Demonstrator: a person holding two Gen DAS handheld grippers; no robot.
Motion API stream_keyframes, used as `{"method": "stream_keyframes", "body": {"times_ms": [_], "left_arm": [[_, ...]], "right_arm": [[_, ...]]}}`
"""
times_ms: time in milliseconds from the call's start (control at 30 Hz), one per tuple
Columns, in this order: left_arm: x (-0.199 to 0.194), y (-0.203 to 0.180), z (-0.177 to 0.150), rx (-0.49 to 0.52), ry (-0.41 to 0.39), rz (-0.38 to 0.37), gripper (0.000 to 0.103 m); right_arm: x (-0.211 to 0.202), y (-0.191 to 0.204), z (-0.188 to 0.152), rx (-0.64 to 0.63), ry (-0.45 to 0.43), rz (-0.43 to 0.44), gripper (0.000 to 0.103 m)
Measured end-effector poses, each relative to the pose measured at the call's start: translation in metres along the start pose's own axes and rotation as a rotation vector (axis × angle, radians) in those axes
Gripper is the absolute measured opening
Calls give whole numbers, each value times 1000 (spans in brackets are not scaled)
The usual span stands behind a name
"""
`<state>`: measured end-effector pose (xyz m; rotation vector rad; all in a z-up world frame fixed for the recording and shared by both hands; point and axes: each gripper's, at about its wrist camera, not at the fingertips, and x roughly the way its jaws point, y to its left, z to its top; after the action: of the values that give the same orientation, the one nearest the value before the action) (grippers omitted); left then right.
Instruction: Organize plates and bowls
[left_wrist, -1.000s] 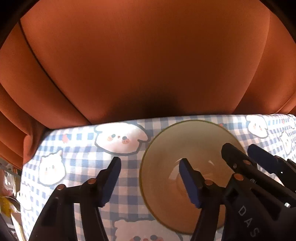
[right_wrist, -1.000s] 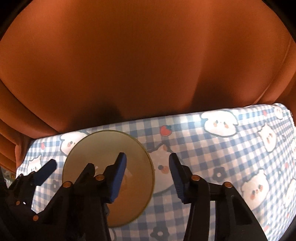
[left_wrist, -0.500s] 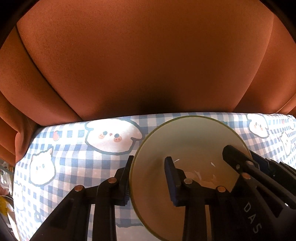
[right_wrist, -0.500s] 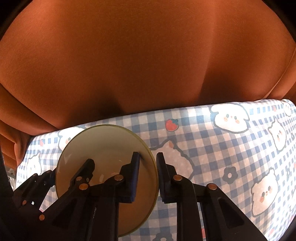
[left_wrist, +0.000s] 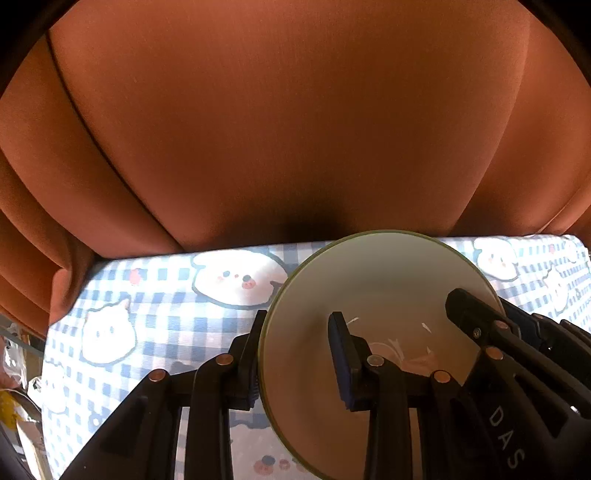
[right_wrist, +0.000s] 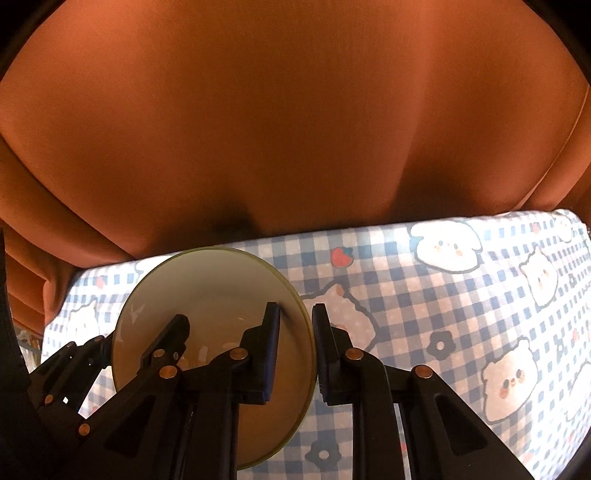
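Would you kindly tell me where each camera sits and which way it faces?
Left wrist: sits on the left gripper, looking forward and down along its fingers at the bowl, whose left rim it clamps; the right gripper enters at the right.
Right wrist: sits on the right gripper, looking down at the bowl, clamping its right rim; the left gripper enters at the left.
Shared: the bowl, both grippers, the checked tablecloth and the orange curtain.

Orange-brown curtain (left_wrist: 295, 129) in heavy folds, blue-checked tablecloth (right_wrist: 461, 302) with cartoon animals, warm dim light
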<state>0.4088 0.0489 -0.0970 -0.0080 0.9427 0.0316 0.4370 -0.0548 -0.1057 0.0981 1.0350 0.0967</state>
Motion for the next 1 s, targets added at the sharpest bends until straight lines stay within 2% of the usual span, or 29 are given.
{"method": "stream_keyframes", "body": {"times_ms": [267,500,700,1000], "left_arm": [[-56,3,-4,-19,-60,-1,31],[-115,3,-26,-28,-115,0,31],[-159,2,-52,-32,-148,-7,31],[-195,-11,-95,0,-172,-43,31]], "right_arm": [[-54,5,-1,-18,-51,8,21],[-110,9,-13,-30,-105,10,21],[-160,12,-39,-34,-142,10,21],[-219,-5,-90,-10,-173,-16,21]]}}
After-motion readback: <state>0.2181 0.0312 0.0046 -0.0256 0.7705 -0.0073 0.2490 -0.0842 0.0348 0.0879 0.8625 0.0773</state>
